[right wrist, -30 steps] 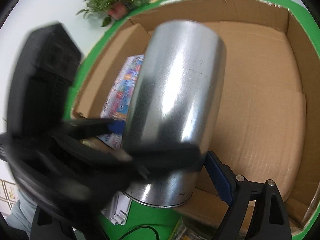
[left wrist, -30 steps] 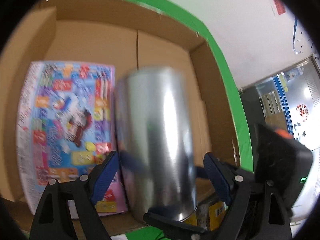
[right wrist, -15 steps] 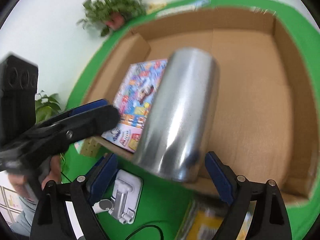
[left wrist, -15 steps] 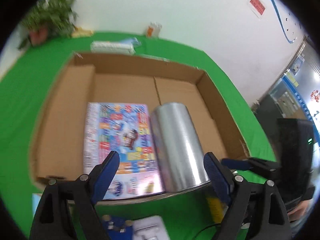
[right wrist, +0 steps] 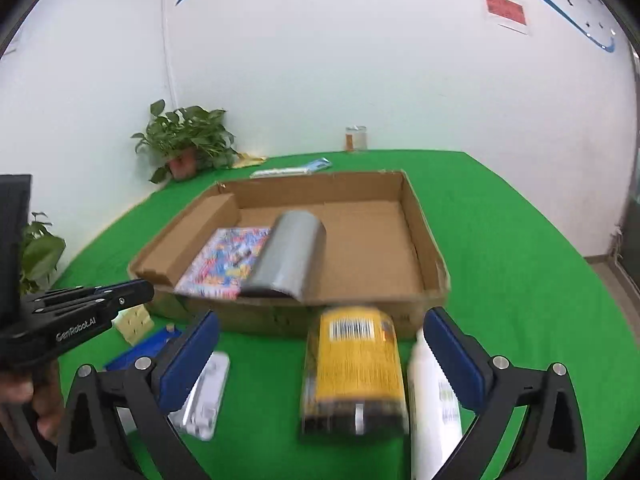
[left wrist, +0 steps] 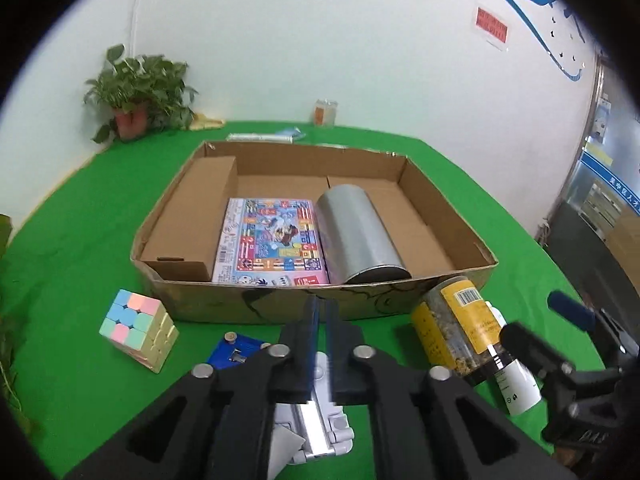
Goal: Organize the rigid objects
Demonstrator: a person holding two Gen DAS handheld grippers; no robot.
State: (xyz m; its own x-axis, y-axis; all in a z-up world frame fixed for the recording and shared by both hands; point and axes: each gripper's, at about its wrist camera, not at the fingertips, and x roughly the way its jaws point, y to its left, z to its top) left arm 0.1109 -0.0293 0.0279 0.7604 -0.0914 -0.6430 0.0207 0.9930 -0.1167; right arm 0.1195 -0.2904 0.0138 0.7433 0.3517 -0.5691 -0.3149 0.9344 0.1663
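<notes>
Cube (left wrist: 138,330) waits left on the cloth; left gripper (left wrist: 320,316) shut, empty. Book (left wrist: 270,242) and tin (left wrist: 360,236) lie boxed (left wrist: 448,216) — jar (right wrist: 354,364) and bottle (right wrist: 430,404) remain, between the right gripper (right wrist: 320,354), opening wide, gripping nothing.

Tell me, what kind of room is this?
Probably an office or lab corner set up for a tidying demo: a table under green cloth against a white wall with a red notice, a potted plant, and a cardboard box with household items.
</notes>
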